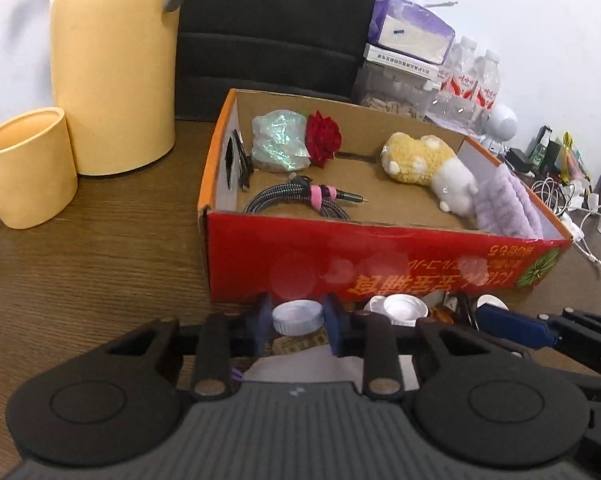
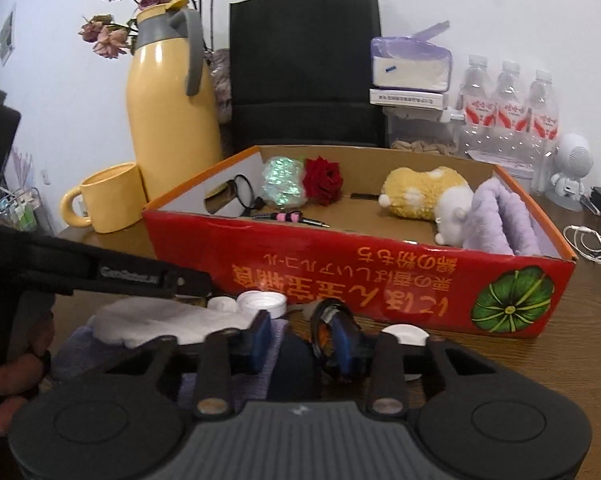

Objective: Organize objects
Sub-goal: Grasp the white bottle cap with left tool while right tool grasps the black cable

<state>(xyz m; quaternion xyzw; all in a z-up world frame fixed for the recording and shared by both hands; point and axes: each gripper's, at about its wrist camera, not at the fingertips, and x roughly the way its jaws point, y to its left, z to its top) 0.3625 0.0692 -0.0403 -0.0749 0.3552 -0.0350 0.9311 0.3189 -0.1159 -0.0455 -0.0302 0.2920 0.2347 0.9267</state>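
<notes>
Both tongs are low on the table (image 1: 80,264), right up against the near red wall of the cardboard box (image 1: 380,256). Starting at the left: the left tongs (image 1: 297,324) have a white bottle cap (image 1: 297,316) sitting squarely between their blue pads (image 1: 263,320), pads on either side of its rim and apparently touching it, so I'd call that clenched on the cap, though contact on both sides isn't fully clear. Just to the right of them lies a second white cap (image 1: 405,309), open side up, still loose on the table. Further right again, the right tongs (image 2: 302,334) are down over a dark rounded object (image 2: 296,364), with a ring-shaped piece (image 2: 327,322) against the right-hand pad; whether they actually grip anything I cannot tell, and the gap between the fingers looks moderate. To their right rests another small white disc (image 2: 405,334). Dead ahead of both tongs and above them is the box opening, already holding a coiled cable (image 1: 300,198), a red rose (image 1: 322,140), a shiny packet (image 1: 278,144), a plush toy (image 1: 428,168) and a lilac fluffy item (image 1: 508,204). My read: the cap goes up and forward over that near wall, and the left hand is the one placed to do it, with bare cardboard floor straight ahead of it, behind the cable.
</notes>
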